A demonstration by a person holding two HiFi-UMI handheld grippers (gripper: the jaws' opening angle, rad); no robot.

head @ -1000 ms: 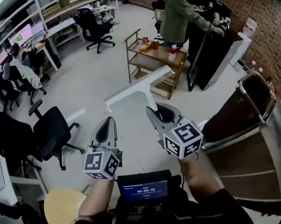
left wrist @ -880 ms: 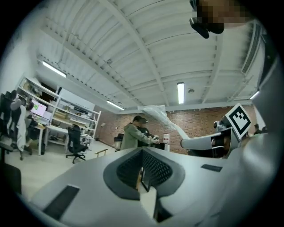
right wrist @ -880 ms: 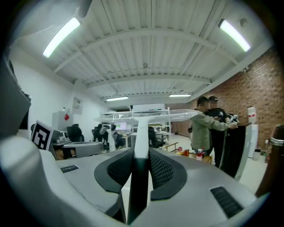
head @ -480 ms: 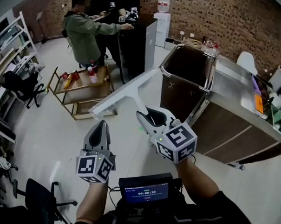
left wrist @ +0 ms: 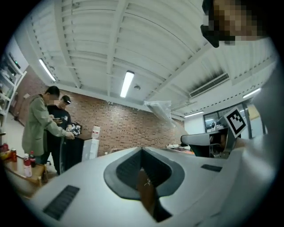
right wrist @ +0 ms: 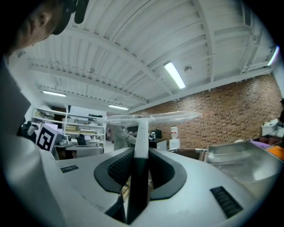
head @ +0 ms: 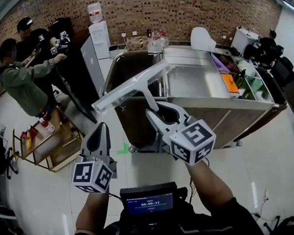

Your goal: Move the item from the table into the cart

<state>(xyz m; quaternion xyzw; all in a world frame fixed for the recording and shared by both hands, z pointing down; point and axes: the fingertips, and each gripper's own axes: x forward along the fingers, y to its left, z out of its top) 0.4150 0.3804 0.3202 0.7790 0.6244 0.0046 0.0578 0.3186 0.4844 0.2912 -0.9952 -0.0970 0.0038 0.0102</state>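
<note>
Squeegee: white blade on a dark handle.

Head view:
- The right gripper clamps the squeegee's handle in narrow jaws, with the blade tilted up to the far left.
- The squeegee is in the air at the near left corner of the steel cart. Whether it is over the deep bin cannot be told.
- The left gripper is lower and to the left, with its jaws together and empty.
- Both forearms reach out from the near edge. The grippers point roughly level and the marker cubes face the camera.
- A person in a green jacket and a wooden trolley are to the left.
- One second ago the trolley and office chairs lay ahead. Now the cart fills the far side, and the grip on the squeegee is unchanged.

Left gripper view:
- The left gripper has its jaws meeting in a seam, with nothing between them.
- Two people are at the far left.

Right gripper view:
- The right gripper has its pads pressed on the dark handle.
- The squeegee blade lies crosswise beyond the jaws.
- The cart is to the right.
</note>
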